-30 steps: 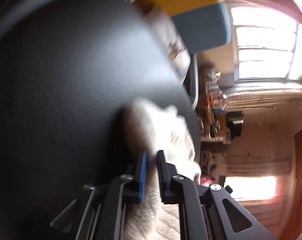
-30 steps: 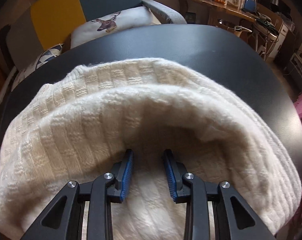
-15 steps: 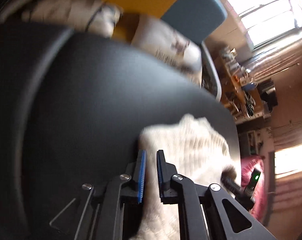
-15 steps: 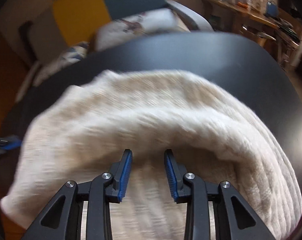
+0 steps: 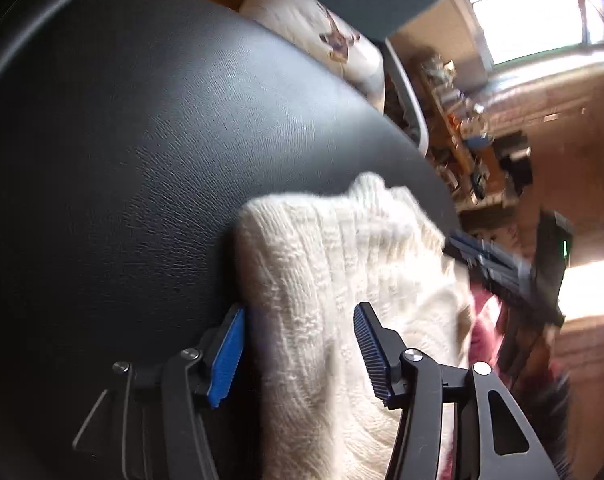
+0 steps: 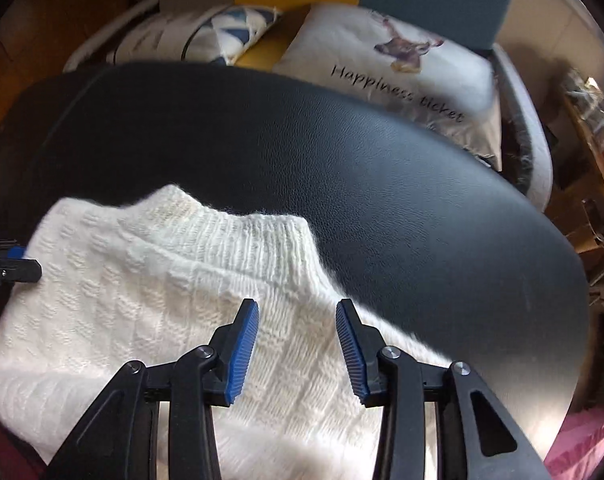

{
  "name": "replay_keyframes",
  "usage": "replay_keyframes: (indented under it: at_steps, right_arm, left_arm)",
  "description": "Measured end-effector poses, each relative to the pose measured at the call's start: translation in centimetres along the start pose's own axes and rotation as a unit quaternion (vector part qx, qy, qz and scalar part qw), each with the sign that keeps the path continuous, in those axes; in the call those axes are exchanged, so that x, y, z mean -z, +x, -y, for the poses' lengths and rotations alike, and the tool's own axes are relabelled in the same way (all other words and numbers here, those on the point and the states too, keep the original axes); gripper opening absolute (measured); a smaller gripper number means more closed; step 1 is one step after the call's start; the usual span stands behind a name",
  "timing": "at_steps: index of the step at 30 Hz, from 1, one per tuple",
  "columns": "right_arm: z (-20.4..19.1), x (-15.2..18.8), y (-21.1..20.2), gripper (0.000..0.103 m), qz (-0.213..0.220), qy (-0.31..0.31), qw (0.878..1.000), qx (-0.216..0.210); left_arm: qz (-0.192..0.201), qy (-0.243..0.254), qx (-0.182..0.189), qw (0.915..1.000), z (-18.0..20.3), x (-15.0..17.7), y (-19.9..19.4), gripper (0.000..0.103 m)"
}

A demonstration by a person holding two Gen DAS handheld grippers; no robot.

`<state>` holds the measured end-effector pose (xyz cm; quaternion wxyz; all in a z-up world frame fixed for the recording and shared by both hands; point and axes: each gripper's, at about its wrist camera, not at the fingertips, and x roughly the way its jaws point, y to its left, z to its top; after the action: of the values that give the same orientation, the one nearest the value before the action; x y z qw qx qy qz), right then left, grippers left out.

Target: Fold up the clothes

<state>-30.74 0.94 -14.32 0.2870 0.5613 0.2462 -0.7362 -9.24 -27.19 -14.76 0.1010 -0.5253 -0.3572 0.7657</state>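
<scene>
left black two-finger gripper with blue ribbed pads (image 5: 300, 350): jaws opening, about half spread, cream-white cable-knit sweater (image 5: 333, 292) lying between them but not pinched. left pad (image 5: 228, 354) just off the sweater's folded edge, over the bare black leather-textured tabletop (image 5: 142, 120); right pad above the knit, contact not clear. nothing gripped, released.

right black two-finger gripper with blue ribbed pads (image 6: 298, 350): jaws opening too, about half spread, hovering over the sweater (image 6: 142, 312) with knit visible between the pads, no fold clamped. released; touching or just above, cannot tell. seen blurred from the left wrist view at the sweater's far right edge (image 5: 497, 262).

sweater folded into a compact bundle on the near part of the tabletop (image 6: 381, 184), flat. ribbed band (image 6: 254, 236) facing the far side of the table, toward the white cushion printed with a deer and the words "happiness ticket" (image 6: 401, 68). long axis running side to side in the right wrist view, from one gripper toward the other; near end hidden under the gripper bodies.

relative to the tools: left gripper at the sweater's left edge, a tip of it showing there in the right wrist view (image 6: 12, 266); right gripper over the right portion, just behind the ribbed band. far half of the table bare.
</scene>
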Motion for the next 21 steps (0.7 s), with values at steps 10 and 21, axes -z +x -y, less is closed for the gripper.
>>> replay_keyframes:
  at_steps: [10,21]
  right_arm:
    - [-1.3,-0.1,0.5,0.004,0.002,-0.013,1.000,0.012]
    - [-2.2,-4.7,-3.7,0.003,0.140,0.034,0.975,0.171]
  left_arm:
    - [0.096,0.047,-0.020,0.9941,2.0,0.5,-2.4,0.012]
    - [0.241,0.181,-0.140,0.9432,10.4,0.6,-10.9,0.013]
